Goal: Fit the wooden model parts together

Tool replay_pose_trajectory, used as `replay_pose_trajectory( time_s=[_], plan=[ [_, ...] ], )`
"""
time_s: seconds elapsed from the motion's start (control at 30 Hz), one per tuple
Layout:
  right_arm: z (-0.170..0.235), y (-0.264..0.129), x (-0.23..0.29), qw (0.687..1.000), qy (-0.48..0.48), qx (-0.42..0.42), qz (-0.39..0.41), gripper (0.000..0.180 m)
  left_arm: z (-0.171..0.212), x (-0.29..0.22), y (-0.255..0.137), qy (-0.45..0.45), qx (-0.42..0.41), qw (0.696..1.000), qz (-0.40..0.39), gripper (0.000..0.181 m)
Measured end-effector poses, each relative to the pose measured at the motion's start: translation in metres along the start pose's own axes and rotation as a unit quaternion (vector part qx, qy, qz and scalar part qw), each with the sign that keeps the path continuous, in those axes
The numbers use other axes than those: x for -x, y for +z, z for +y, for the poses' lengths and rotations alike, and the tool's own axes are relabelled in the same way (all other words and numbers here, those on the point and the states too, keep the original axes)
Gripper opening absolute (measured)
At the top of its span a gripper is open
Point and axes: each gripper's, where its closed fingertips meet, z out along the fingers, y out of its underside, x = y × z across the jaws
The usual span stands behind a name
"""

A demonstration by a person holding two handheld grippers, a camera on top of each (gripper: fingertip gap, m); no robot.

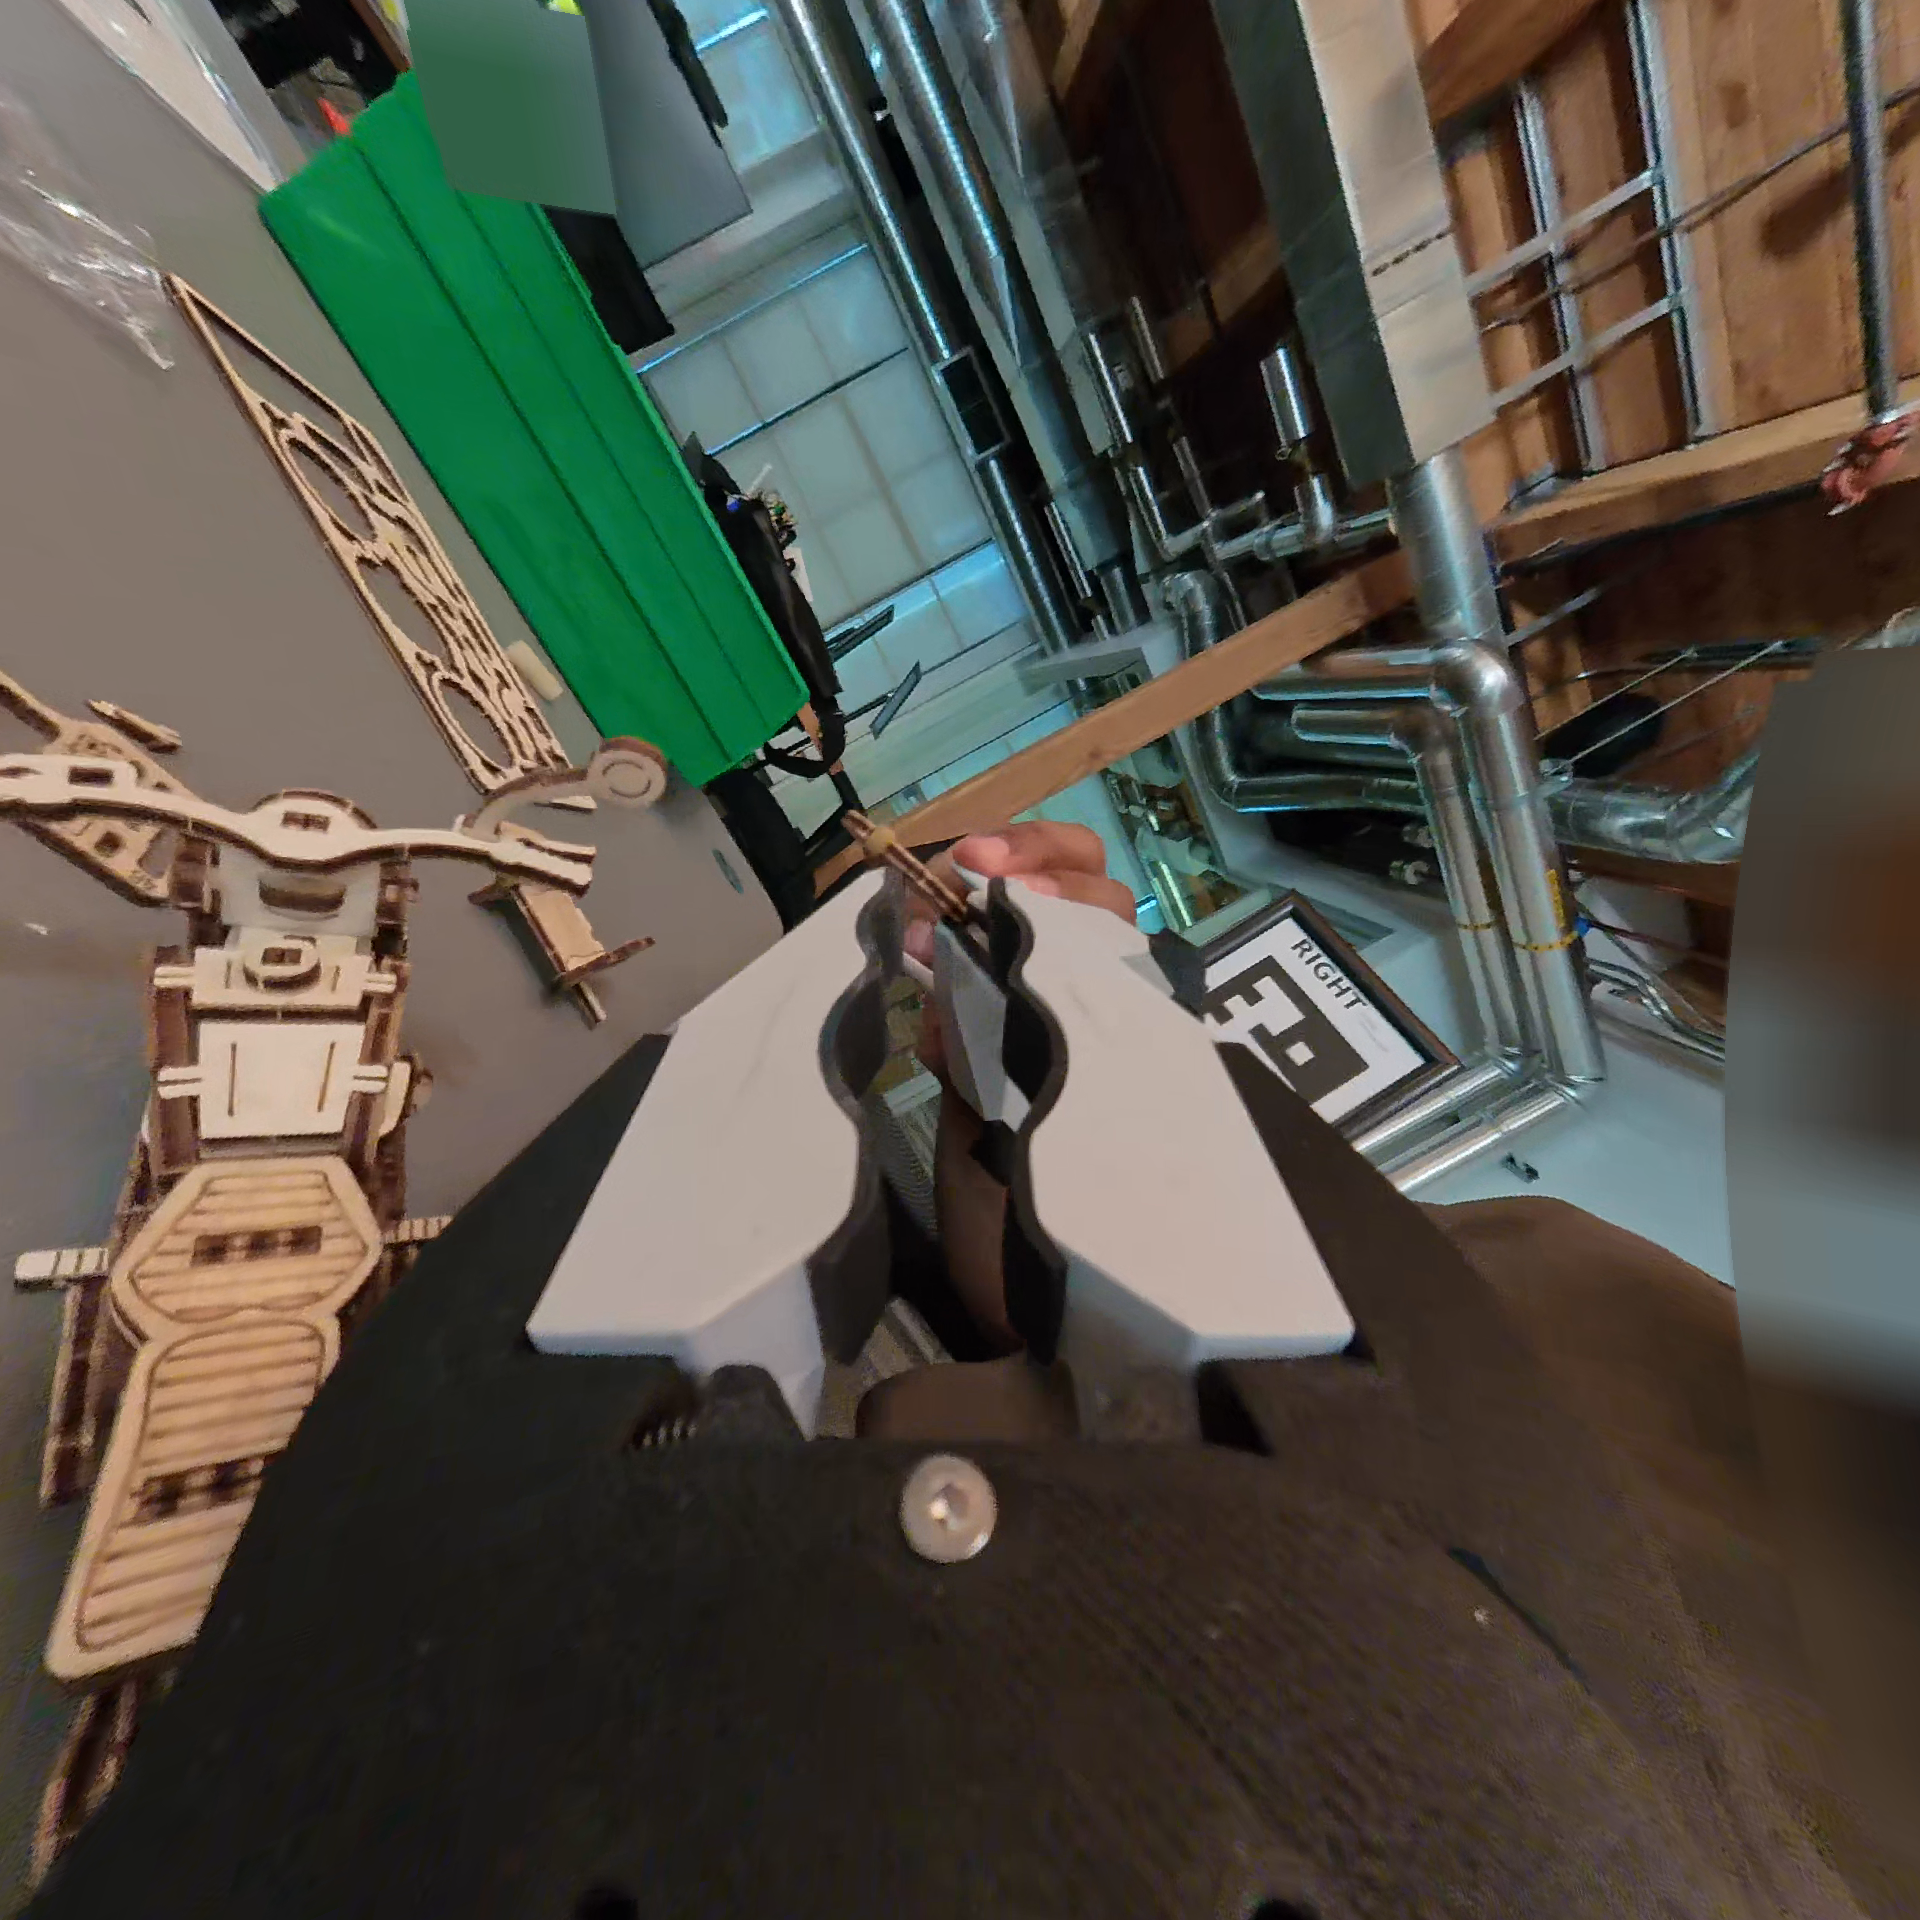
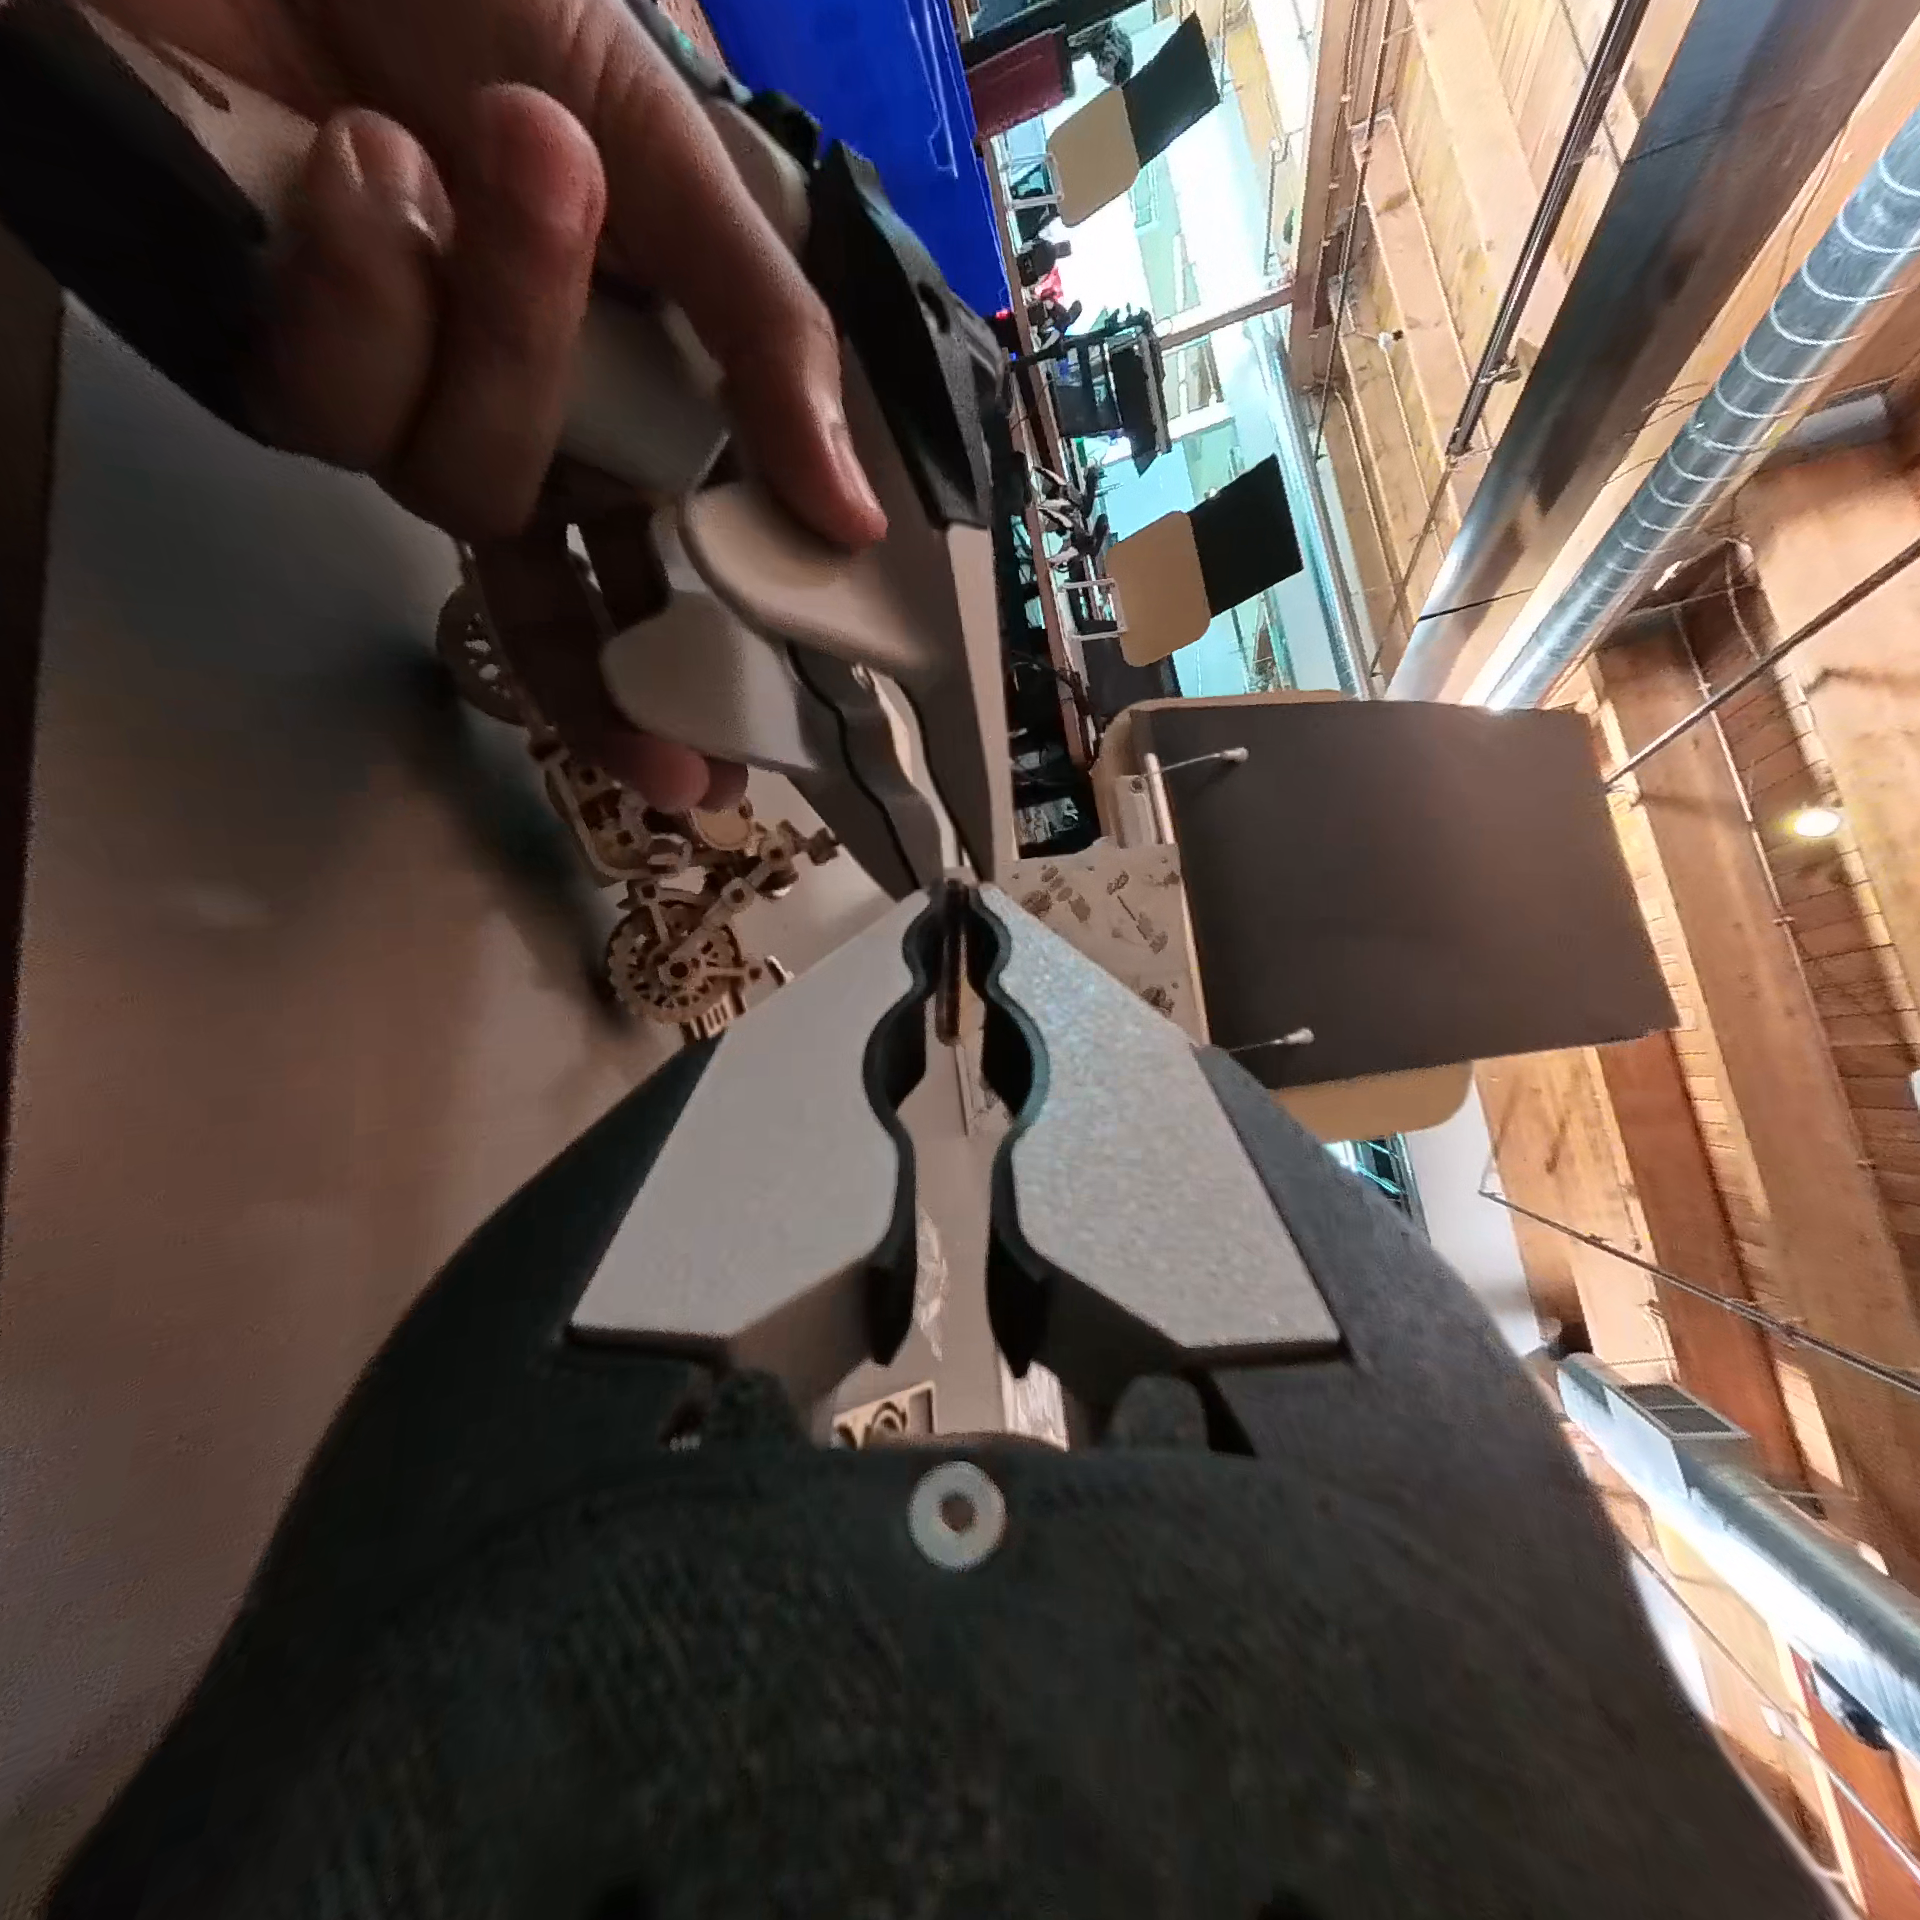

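Grey counter [image 1: 156, 540] carries the wooden motorcycle model [image 1: 239, 1122] and a punched part sheet [image 1: 416, 582]. Above it, the left gripper [image 1: 940, 914] and right gripper [image 2: 954, 914] both pinch one small wooden rod [image 1: 914, 862], tips meeting.

A pale wooden motorcycle model [image 1: 239, 1122] with dark laser-cut edges lies on the grey table, left of the left tool, handlebars spread wide and slatted seat toward the camera. A cut-out plywood sheet [image 1: 405, 582] lies beyond it. A small slim wooden part [image 1: 914, 868] with a bead-like collar sticks out from the tips of the left tool.
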Motion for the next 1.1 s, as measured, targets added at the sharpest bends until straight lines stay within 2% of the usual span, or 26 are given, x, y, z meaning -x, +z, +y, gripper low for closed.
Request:
replay_pose_trajectory(
  time_s=[0.2,0.3,0.37,0.5,0.6,0.93,1.1],
  plan=[
    [-0.012,0.001,0.007,1.000,0.006,-0.020,-0.007,0.000,-0.004,0.005,-0.001,0.014,-0.020,1.000,-0.020,0.000],
    [-0.015,0.000,0.003,0.996,0.079,-0.032,-0.014,0.018,-0.012,0.009,-0.006,0.043,-0.039,0.997,-0.046,0.000],
    [-0.011,-0.001,-0.005,0.990,0.137,-0.035,-0.010,0.023,-0.016,0.013,-0.009,0.066,-0.046,0.994,-0.069,0.000],
    [0.016,0.002,-0.016,0.969,0.248,0.002,0.002,0.022,-0.010,0.015,-0.006,0.125,-0.017,0.987,-0.102,0.000],
    [0.019,0.004,-0.014,0.945,0.326,-0.005,-0.012,0.017,-0.004,0.014,-0.003,0.151,-0.002,0.982,-0.110,0.000],
    [0.012,0.002,-0.010,0.916,0.397,-0.028,-0.056,0.008,0.008,0.010,0.003,0.255,0.041,0.957,-0.132,0.000],
    [0.013,0.002,-0.012,0.891,0.446,-0.033,-0.079,0.004,0.006,0.009,0.003,0.254,0.040,0.957,-0.131,0.000]
  ],
)
